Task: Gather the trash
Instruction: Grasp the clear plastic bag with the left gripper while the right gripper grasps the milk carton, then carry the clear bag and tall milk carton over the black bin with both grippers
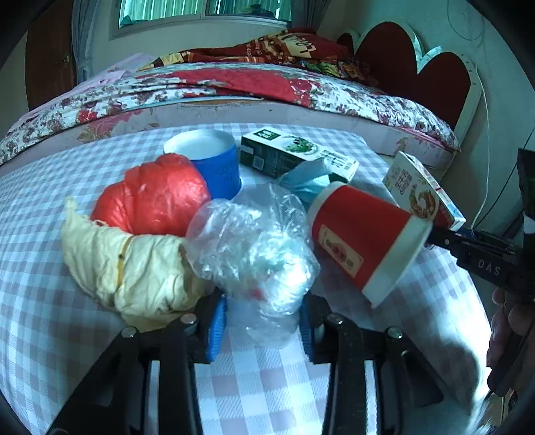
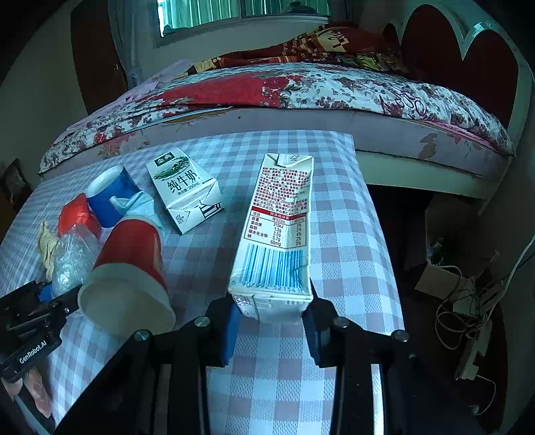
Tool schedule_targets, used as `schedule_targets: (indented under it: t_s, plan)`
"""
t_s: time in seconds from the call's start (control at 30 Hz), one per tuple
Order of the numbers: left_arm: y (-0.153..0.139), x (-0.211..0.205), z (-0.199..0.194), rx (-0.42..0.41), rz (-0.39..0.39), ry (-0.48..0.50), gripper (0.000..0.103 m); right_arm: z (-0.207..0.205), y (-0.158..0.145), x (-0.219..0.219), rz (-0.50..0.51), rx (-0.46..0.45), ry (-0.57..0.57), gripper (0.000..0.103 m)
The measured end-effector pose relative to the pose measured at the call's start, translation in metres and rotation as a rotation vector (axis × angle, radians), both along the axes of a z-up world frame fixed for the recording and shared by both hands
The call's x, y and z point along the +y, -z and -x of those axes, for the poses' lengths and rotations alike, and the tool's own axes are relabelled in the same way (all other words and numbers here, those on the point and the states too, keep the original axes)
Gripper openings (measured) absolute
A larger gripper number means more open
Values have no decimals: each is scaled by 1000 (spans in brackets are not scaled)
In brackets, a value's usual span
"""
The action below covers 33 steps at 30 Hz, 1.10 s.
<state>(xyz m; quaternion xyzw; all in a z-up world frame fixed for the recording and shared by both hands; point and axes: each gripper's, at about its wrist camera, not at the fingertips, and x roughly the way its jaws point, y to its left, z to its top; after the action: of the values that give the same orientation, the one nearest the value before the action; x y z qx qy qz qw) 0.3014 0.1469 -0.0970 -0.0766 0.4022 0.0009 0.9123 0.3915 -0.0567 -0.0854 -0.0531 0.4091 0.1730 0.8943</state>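
Tablecloth [image 2: 284,368]: pale lilac-and-white check.
Carton [image 2: 277,234] on tablecloth: white, red print, blue barcode.
Milk box [image 2: 184,187] left of carton: white and green.
Tipped cup [image 2: 130,264]: red, white base.
Upright cup [image 1: 214,164]: blue, white inside.
Bags: red [image 1: 157,197], cream [image 1: 133,274], clear [image 1: 254,247].
Bedspread [image 2: 334,87] behind tablecloth: red-and-white floral.

Daylight came from the window [image 1: 200,13] at the far wall, leaving both fisheye views dim and bluish, with glare on the clear plastic bag [image 1: 254,247], a washed-out blur at the left view's lower right, and strong curvature and dark vignetting at the edges.
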Motion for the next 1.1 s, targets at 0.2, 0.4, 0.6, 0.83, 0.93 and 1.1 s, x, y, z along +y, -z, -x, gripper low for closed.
schedule_targets:
  t_s: [0.2,0.4,0.6,0.83,0.93,1.1]
  plan:
    - [-15,-4,29,-32,-17,-7,38,38,-15,-16,-8,-53,2,35]
    - [-32,-18,61,-63,-25,13,38,82,-34,-35,-18,-94,6,35]
    - [-44,-42,89,-80,-37,55,38,132,-47,-62,-29,-123,18,35]
    - [-59,-74,123,-114,-48,112,38,182,-61,-100,-47,-147,66,35]
    - [-64,-91,135,-131,-54,147,38,201,-65,-117,-48,-157,88,35]
    - [-69,-121,150,-150,-47,209,38,227,-69,-145,-35,-167,122,35]
